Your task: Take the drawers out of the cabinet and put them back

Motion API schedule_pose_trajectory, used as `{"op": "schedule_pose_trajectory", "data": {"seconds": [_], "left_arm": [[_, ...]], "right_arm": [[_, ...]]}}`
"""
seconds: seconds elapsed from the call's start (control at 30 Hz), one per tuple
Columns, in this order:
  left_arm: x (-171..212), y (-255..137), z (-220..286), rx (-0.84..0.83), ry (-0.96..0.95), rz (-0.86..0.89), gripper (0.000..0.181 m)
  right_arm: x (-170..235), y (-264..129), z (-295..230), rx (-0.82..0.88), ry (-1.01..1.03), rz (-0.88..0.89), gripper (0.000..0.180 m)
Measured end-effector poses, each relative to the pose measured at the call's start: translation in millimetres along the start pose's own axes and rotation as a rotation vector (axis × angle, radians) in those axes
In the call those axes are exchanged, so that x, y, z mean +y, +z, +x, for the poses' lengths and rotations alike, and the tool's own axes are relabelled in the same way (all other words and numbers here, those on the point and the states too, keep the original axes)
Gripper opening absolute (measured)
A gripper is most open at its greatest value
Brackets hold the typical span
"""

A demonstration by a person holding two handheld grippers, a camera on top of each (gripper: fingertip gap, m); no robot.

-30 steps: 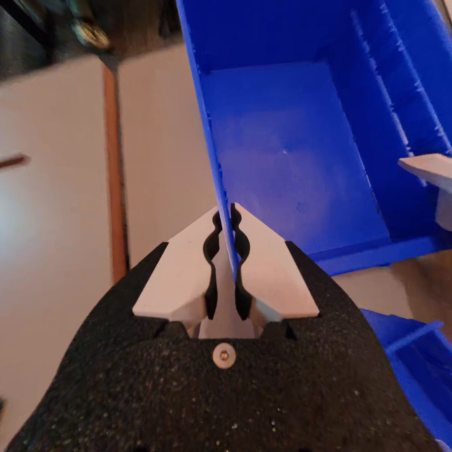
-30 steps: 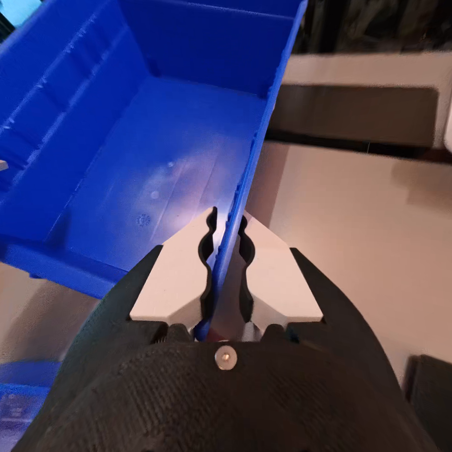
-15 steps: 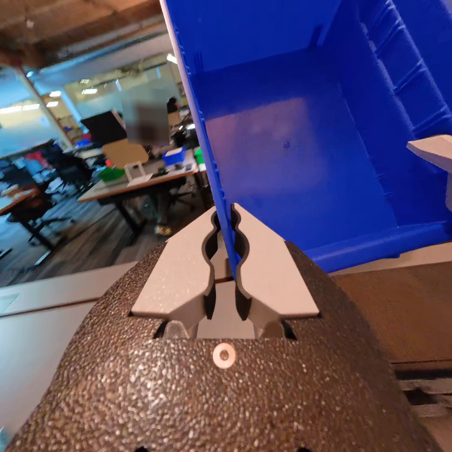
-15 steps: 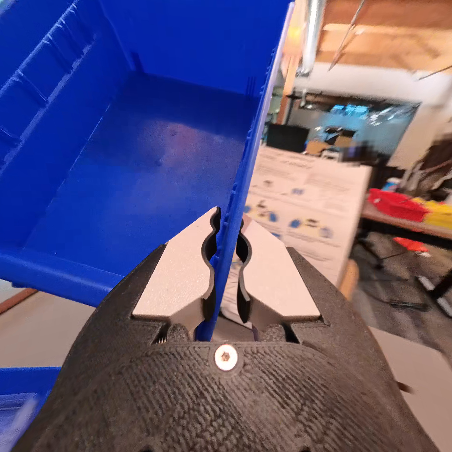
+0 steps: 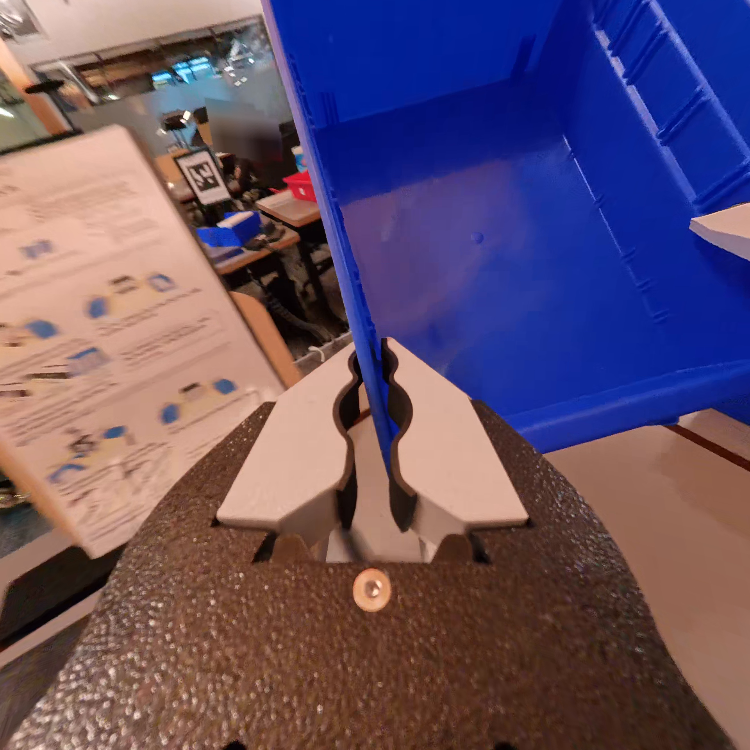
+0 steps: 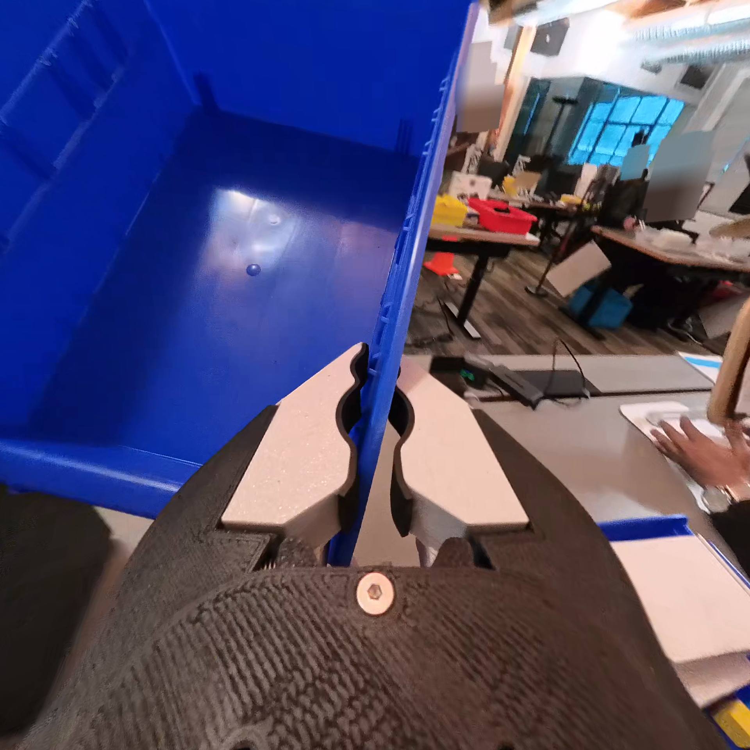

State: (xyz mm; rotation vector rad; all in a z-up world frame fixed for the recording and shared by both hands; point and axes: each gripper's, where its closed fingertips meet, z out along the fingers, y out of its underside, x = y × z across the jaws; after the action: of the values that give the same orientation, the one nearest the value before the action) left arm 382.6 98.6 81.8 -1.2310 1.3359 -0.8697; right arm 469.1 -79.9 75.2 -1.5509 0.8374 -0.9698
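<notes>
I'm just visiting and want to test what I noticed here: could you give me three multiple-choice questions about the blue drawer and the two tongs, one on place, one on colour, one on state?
1. Where do the left tongs grip the drawer?
A. its side wall
B. its floor
C. a front handle

2. What colour is the drawer?
A. red
B. blue
C. yellow

3. What is inside the drawer?
A. tools
B. papers
C. nothing

Answers:
1 A, the thin side wall runs between the two fingers, as the opposite wall does in the right tongs.
2 B, walls and floor are blue in both views.
3 C, its bare floor shows in both views.
</notes>
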Motion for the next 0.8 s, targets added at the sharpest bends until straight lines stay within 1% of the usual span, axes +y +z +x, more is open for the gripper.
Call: {"op": "schedule_pose_trajectory", "data": {"seconds": [0.1,0.23,0.33,0.43,0.53,0.63,0.73,0.8], "left_arm": [[33.2,46.3,49.0,0.044,-0.033,-0.042,0.004],[98.7,99.1,84.9,0.054,-0.099,-0.165,0.004],[156.9,120.9,102.0,0.060,-0.136,-0.279,0.004],[204.6,128.9,110.3,0.074,-0.172,-0.383,0.005],[229.2,132.3,112.6,0.081,-0.184,-0.445,0.005],[240.4,135.4,115.4,0.098,-0.185,-0.474,0.007],[255.4,137.2,119.5,0.114,-0.179,-0.507,0.011],[260.2,138.0,121.5,0.112,-0.158,-0.492,0.013]], "right_arm": [[53.3,31.6,38.1,-0.010,-0.003,-0.083,0.004],[135.9,78.4,52.0,-0.066,-0.004,-0.228,0.004],[199.1,98.8,46.4,-0.120,-0.002,-0.354,0.004],[244.8,105.8,35.3,-0.152,-0.005,-0.442,0.004],[267.0,106.9,29.3,-0.158,0.007,-0.492,0.004],[280.7,110.2,28.0,-0.169,0.034,-0.522,0.004],[293.2,113.2,25.8,-0.178,0.016,-0.557,0.005],[297.1,115.3,26.3,-0.158,0.031,-0.550,0.005]]}}
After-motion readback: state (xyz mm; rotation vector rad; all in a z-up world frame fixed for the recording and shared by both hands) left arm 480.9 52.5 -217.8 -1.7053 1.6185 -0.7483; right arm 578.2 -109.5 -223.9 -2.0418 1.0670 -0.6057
